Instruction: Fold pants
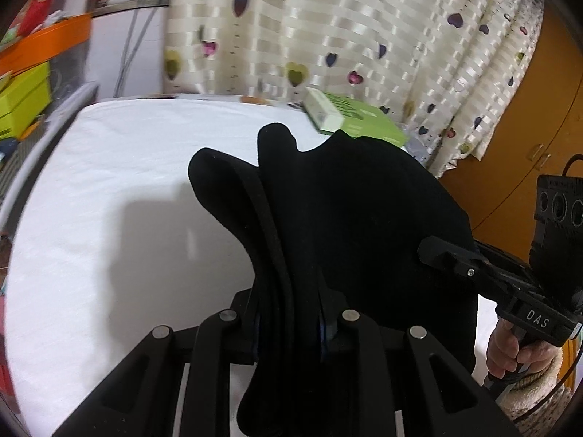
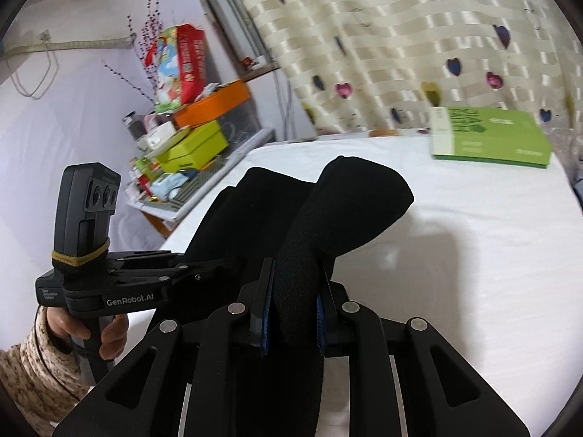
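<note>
The black pants (image 1: 357,215) hang bunched above a white-sheeted table (image 1: 120,182). My left gripper (image 1: 289,324) is shut on a thick fold of them, the cloth rising between its jaws. My right gripper (image 2: 291,313) is shut on another fold of the pants (image 2: 328,211), which stands up from its jaws and drapes left. In the left wrist view the right gripper (image 1: 455,258) enters from the right, its tips against the cloth. In the right wrist view the left gripper (image 2: 226,266) reaches in from the left into the cloth.
A green and white box (image 2: 488,138) lies at the table's far edge by a heart-patterned curtain (image 1: 328,29). A cluttered shelf with orange and lime boxes (image 2: 196,134) stands left of the table. A wooden cabinet (image 1: 528,109) is at the right.
</note>
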A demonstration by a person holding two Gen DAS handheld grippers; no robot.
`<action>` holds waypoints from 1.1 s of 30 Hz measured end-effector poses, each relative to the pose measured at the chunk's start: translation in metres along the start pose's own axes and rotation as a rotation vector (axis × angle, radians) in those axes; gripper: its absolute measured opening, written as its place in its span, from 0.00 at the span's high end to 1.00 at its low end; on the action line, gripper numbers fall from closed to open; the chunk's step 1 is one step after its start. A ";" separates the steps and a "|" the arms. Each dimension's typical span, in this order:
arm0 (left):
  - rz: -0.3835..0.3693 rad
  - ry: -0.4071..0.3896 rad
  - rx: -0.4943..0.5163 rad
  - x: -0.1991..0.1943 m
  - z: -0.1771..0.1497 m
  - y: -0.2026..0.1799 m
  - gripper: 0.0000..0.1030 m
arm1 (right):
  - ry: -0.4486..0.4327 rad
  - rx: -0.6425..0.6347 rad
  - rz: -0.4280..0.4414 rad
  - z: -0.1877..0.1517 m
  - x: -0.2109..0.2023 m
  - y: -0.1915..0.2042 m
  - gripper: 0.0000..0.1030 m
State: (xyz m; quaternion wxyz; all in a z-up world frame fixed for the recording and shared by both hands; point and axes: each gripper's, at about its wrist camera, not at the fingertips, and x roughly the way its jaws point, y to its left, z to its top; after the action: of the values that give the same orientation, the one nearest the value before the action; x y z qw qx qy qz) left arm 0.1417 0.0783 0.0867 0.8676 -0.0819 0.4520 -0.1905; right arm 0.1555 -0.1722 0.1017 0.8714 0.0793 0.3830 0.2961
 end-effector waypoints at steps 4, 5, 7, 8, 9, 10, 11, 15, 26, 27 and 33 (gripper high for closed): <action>-0.017 0.014 0.013 0.020 0.008 -0.025 0.77 | -0.004 0.002 -0.039 0.006 -0.006 -0.024 0.82; -0.024 0.019 0.014 0.026 0.011 -0.030 0.77 | -0.005 0.007 -0.045 0.007 -0.007 -0.030 0.82; -0.035 0.026 0.009 0.036 0.016 -0.039 0.77 | -0.010 0.023 -0.065 0.011 -0.010 -0.046 0.82; -0.046 0.031 0.003 0.043 0.019 -0.043 0.77 | -0.012 0.026 -0.071 0.012 -0.011 -0.051 0.82; -0.054 0.036 -0.001 0.049 0.022 -0.047 0.77 | -0.015 0.033 -0.083 0.014 -0.012 -0.060 0.82; -0.061 0.040 -0.003 0.053 0.024 -0.050 0.77 | -0.017 0.037 -0.090 0.015 -0.013 -0.065 0.82; -0.070 0.045 -0.004 0.059 0.026 -0.054 0.77 | -0.017 0.040 -0.097 0.015 -0.014 -0.070 0.82; -0.100 0.060 -0.017 0.081 0.034 -0.066 0.77 | -0.009 0.060 -0.131 0.015 -0.013 -0.093 0.82; -0.023 0.099 0.017 0.116 0.033 -0.074 0.71 | 0.029 0.073 -0.198 0.003 0.004 -0.132 0.81; -0.005 0.099 0.020 0.116 0.032 -0.074 0.69 | 0.034 0.069 -0.205 0.001 0.005 -0.133 0.81; 0.046 0.086 0.046 0.119 0.026 -0.071 0.55 | 0.071 0.082 -0.242 -0.008 0.011 -0.143 0.76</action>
State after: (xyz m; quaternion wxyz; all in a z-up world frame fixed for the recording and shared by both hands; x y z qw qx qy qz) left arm 0.2066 -0.0352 0.0349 0.8531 -0.0431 0.4862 -0.1841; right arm 0.2210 -0.2825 0.0369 0.8827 0.0578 0.4321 0.1754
